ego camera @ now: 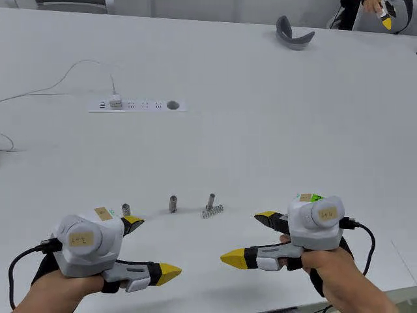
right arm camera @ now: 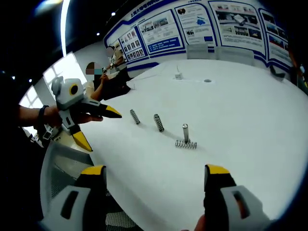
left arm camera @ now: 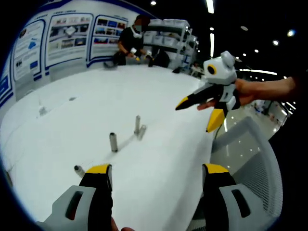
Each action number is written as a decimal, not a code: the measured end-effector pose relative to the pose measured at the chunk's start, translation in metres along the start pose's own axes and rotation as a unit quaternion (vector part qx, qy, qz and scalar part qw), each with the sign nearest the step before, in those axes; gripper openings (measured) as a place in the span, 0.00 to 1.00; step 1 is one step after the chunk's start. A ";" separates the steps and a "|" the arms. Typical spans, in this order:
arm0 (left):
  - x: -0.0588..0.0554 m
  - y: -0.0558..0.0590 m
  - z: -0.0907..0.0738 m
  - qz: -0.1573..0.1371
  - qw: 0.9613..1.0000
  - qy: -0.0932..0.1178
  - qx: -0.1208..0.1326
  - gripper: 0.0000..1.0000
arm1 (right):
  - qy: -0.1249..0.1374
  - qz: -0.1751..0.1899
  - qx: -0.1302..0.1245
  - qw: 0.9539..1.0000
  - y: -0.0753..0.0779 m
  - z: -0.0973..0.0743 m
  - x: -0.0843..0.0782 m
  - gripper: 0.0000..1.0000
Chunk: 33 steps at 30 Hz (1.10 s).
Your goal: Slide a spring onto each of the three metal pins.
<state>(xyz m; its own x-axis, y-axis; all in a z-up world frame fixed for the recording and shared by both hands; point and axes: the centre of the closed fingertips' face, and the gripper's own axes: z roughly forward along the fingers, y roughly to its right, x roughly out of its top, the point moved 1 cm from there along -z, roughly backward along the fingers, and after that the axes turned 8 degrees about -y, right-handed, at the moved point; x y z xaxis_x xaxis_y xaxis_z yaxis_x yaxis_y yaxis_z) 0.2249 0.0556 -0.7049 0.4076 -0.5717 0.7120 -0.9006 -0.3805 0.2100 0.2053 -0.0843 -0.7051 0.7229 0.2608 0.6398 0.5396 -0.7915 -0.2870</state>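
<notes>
Head view: both grippers are hovering over the near edge of the table (ego camera: 260,130), touching nothing.
left gripper (ego camera: 152,246): jaws are gaping wide and carrying nothing; it is sitting just on the near side of the far-left pin (ego camera: 126,209).
right gripper (ego camera: 247,236): jaws are also spread wide and carrying nothing; it is pointing in toward the pin row.
far-left pin, middle pin (ego camera: 172,203): right gripper view is showing coils round both, so I'm reading these two as already sprung.
third pin (ego camera: 210,201): standing upright and bare.
loose spring (ego camera: 212,210): lying on its side on the table at the foot of the third pin; touching or just beside, can't tell.
step: looking like the last of three, pickup not yet begun.
next move: right gripper is sitting nearer. Judging it needs to close lightly across the coils, tip the loose spring upright, line its bore over the third pin's tip, then slide it down.
risks: loose spring is small and likely rolling away if nudged; a hard pinch could be squashing coils; bumping the third pin could be toppling it.
power strip (ego camera: 137,105): lying well apart, not interfering.
</notes>
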 end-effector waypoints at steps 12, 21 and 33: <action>0.008 0.013 0.022 0.015 1.000 -0.007 -0.018 0.77 | 0.001 0.003 -0.002 1.000 0.007 -0.007 -0.003 0.85; 0.012 0.012 0.037 0.021 0.999 -0.014 -0.024 0.75 | 0.001 0.002 0.001 1.000 0.009 -0.010 -0.002 0.85; 0.018 0.011 0.062 0.022 0.999 -0.022 -0.027 0.72 | 0.007 0.005 0.000 1.000 0.016 -0.017 -0.001 0.85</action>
<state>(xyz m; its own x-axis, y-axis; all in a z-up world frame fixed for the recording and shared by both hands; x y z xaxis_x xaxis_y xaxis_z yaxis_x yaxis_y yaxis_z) 0.2312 -0.0037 -0.7314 0.3717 -0.6189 0.6919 -0.9245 -0.3144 0.2155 0.2056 -0.1062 -0.6986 0.7221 0.2457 0.6467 0.5330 -0.7935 -0.2937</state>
